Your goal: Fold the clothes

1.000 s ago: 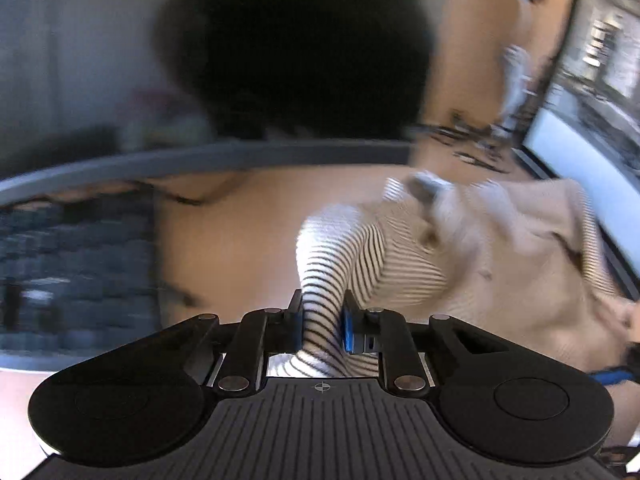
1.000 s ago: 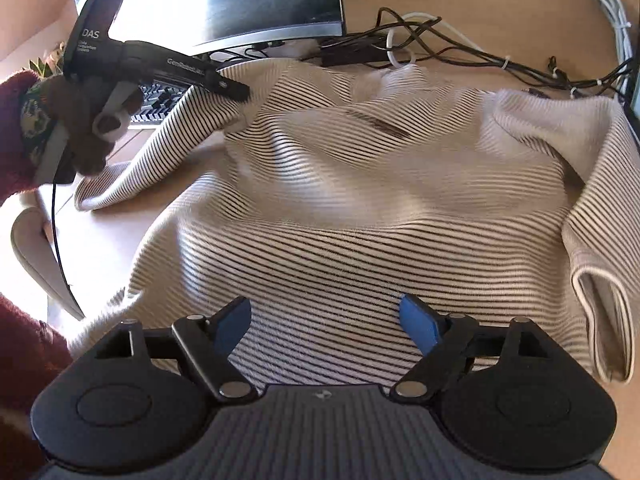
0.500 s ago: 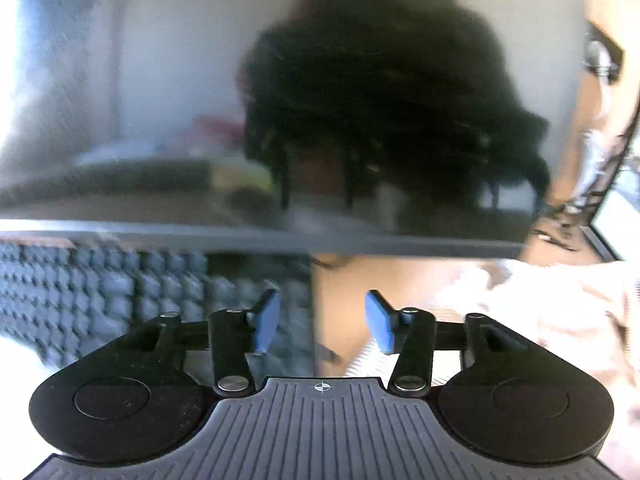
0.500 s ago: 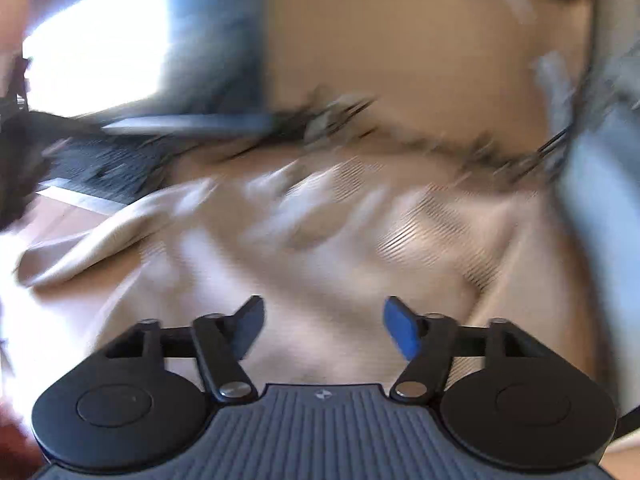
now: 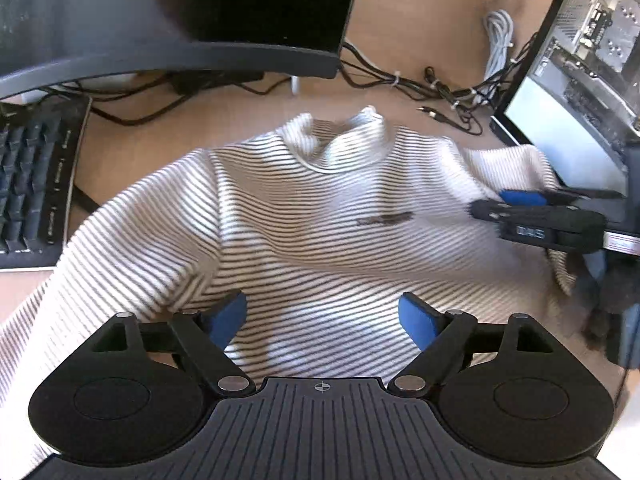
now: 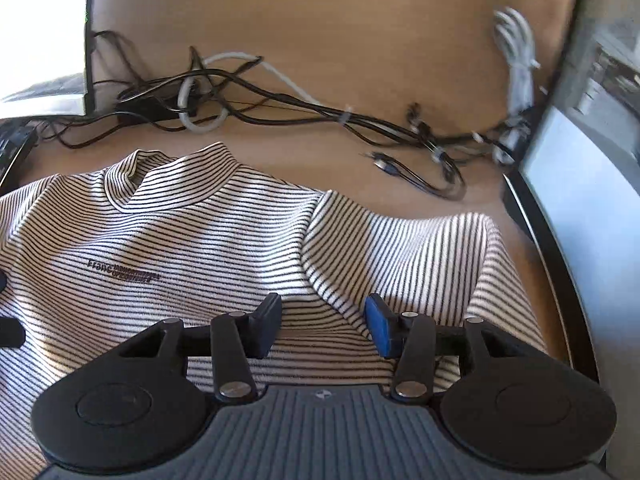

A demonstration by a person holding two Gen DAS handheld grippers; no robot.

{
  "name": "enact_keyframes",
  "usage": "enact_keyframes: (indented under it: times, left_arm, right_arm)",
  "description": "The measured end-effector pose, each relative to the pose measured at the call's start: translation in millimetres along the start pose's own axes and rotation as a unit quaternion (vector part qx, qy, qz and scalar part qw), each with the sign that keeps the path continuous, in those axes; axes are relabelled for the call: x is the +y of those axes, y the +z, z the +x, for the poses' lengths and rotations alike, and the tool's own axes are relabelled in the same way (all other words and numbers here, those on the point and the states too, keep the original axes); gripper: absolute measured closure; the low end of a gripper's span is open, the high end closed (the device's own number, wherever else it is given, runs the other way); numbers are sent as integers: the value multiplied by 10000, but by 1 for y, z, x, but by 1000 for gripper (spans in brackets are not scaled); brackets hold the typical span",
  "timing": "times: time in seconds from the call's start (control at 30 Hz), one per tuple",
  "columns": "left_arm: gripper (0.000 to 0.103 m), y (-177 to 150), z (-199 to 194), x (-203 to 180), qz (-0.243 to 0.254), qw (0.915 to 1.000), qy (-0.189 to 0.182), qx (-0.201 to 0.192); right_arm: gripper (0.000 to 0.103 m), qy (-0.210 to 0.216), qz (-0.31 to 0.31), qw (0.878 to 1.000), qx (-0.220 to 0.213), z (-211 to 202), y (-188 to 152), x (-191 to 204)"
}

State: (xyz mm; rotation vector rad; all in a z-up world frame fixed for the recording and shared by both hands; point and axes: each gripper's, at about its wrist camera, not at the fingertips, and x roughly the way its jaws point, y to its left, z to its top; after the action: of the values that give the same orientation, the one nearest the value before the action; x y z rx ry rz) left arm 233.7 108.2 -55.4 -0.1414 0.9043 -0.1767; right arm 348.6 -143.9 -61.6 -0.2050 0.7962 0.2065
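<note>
Both grippers [image 5: 322, 318] [image 6: 323, 322] agape — over sweater [image 5: 320, 220]

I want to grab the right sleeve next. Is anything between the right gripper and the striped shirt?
Nothing visible does. The right gripper hangs open directly over the striped shirt, at its shoulder seam; the cables lie on the desk beyond the collar.

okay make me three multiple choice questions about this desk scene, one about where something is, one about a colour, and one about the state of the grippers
1. Where does the tangle of black and white cables lie?
A. on the shirt
B. on the wooden desk beyond the collar
C. on the keyboard

2. What colours is the long-sleeved knit shirt?
A. white with dark stripes
B. plain red
C. green checks

3. How are the left gripper and right gripper?
A. both shut on cloth
B. one shut
C. both open

Answers: B, cables lie past the neckline; A, stripes run across it; C, each shows a gap between fingers, holding nothing.
</note>
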Motion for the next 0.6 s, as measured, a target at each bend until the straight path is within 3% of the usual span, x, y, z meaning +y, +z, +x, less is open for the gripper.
enact_keyframes:
  times: [0.33,0.6]
  left_arm:
    - [8,-1,2,-3,397,9992,9,13]
    - [5,-1,4,-2,762,9970,-93,1]
  right_arm:
    - [57,-218,219,9995,32,-21,-18,3]
    - [54,-465,-2,9987,186,-35,-24,11]
